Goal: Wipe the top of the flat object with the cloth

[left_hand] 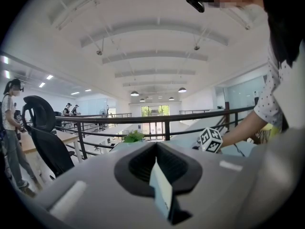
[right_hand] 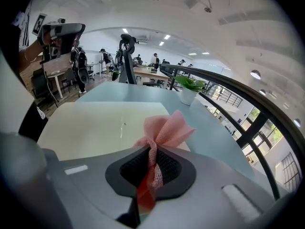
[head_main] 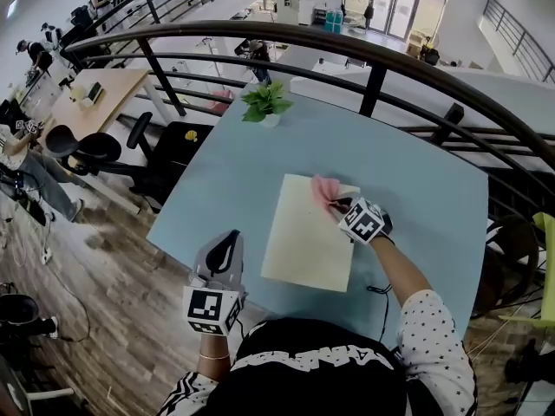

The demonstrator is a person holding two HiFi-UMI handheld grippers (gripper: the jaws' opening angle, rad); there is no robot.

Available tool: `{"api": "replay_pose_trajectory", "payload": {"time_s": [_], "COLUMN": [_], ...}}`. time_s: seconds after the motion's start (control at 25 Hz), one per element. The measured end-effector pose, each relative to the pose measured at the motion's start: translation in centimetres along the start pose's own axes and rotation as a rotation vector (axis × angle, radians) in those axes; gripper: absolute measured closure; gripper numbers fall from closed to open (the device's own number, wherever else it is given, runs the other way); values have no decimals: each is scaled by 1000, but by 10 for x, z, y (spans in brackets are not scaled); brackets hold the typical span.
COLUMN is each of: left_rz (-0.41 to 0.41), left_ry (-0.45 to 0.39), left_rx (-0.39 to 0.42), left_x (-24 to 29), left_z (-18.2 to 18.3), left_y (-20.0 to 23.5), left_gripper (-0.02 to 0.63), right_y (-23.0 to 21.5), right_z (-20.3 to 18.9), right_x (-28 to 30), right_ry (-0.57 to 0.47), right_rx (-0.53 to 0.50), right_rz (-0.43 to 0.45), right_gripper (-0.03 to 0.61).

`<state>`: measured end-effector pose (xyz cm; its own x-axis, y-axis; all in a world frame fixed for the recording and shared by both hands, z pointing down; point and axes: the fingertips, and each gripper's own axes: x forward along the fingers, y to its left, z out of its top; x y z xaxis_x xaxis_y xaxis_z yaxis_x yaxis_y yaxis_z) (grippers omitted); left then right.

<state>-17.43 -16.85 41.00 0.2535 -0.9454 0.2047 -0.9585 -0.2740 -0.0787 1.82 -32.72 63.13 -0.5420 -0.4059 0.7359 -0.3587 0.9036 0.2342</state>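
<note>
Right claw [head_main: 335,204]: clamped on a bunched pink mesh cloth [head_main: 325,189], whose loose end fans out past the tips.
Cloth position: on the far right corner of the cream rectangular flat board [head_main: 305,237], touching its top.
Board: flat on the pale blue desk [head_main: 421,198]. Its long axis runs from the person's side away toward the small potted green plant [head_main: 265,102] beyond the board's far end.
Key relation: from the right claw, nearly all of the board's top lies to the left and back toward the person. Strokes would likely need to sweep that way, down the long axis.
Left claw [head_main: 225,248]: jaws together on nothing, off the board's near left corner and apart from it.
Nearer hand: the right, already over the board.
</note>
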Motion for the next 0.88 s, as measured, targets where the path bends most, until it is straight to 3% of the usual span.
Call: {"api": "replay_pose_trajectory", "payload": {"time_s": [0.88], "left_rz": [-97], "left_ry": [-33], "left_rx": [-9], "left_x": [16], "left_z": [4], "left_y": [-18], "left_gripper": [614], "right_y": [56], "right_z": [-5], "right_x": [-22], "right_ry": [1], "right_rx": [-51], "right_rz": [63], "right_gripper": [560]}}
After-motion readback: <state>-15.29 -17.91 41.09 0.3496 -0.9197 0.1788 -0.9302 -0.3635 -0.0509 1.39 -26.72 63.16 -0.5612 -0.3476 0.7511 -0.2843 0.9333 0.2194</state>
